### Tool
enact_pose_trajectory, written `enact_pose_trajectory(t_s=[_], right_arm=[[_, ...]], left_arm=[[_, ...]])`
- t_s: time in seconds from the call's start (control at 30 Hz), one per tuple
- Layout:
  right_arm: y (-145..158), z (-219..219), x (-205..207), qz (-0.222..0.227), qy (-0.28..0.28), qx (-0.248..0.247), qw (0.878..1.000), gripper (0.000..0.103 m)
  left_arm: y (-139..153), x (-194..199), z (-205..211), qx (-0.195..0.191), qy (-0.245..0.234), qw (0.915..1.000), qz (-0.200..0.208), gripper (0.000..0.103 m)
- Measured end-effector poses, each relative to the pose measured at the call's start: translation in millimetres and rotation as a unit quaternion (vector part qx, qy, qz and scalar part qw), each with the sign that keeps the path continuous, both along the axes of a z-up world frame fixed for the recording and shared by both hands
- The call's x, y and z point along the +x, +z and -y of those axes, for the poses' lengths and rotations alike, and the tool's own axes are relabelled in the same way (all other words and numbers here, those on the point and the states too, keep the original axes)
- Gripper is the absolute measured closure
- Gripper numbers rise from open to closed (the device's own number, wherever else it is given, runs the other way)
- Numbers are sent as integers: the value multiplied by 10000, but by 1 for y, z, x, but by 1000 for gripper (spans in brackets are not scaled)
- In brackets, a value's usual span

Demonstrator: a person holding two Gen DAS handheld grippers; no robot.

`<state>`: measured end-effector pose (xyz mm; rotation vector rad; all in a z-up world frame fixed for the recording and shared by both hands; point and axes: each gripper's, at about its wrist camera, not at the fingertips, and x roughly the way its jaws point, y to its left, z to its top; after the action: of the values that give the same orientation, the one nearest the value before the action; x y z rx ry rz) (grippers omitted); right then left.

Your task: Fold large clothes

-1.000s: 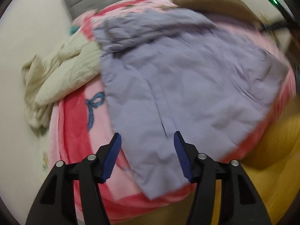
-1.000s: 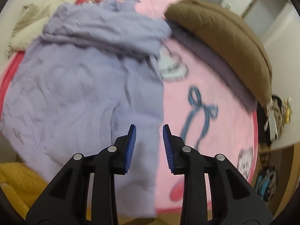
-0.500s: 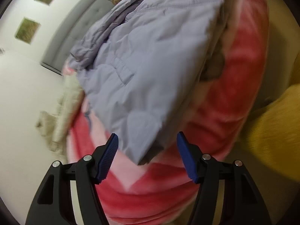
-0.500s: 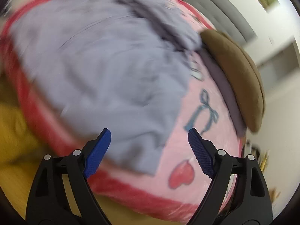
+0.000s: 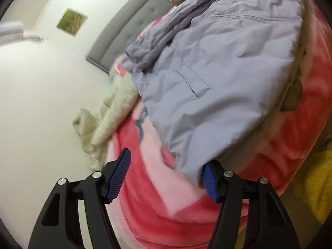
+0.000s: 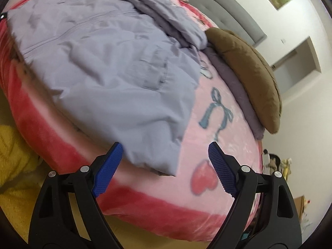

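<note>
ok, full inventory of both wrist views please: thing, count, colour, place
lavender jacket: 1, pale purple, spread on the blanket, hem corners toward both cameras
blanket: 1, pink with red border, bow and heart prints, covers the bed
brown padded garment: 1, brown, far side of the bed, on a darker purple layer
cream garment: 1, off-white, crumpled at the bed's edge by the wall
headboard: 1, grey, tufted, at the wall
wall pictures: 2, green, above the headboard
yellow fabric: 1, yellow, below the bed's near edge
left tongs: 1, black with blue pads, open at the jacket's corner
right tongs: 1, same, open at the hem
</note>
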<state>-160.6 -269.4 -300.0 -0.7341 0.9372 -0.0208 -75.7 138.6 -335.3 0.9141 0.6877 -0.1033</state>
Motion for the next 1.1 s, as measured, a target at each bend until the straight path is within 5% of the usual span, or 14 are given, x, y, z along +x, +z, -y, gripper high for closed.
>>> enact_pose_trajectory(t_s=[0.13,0.33,0.43,0.73,0.83,1.03,1.1], right_arm=[[-5,14,6,-62,-352,110,9993,22],[-14,13,-10,-101,-31,-151,9998,22],[-22,14,-15,-150,105,-356,9992,22],[-1,17,13,338,-77,289,9990,23],[-10,22,23,131,-263,335,9990,23],[-31,34,34,-385,-477,837,9946,52],[-26,32,35,-481,-445,858,9942,87]], left_arm=[[-21,19,-4,-72,304,9974,-642,50],[-37,15,-1,185,107,9967,-780,63],[-36,14,-2,256,77,9964,-800,63],[-31,20,-4,266,136,9950,-951,63],[-25,24,-4,44,253,9952,-946,63],[-34,36,1,62,331,9906,-1323,73],[-35,37,1,60,310,9897,-1397,76]])
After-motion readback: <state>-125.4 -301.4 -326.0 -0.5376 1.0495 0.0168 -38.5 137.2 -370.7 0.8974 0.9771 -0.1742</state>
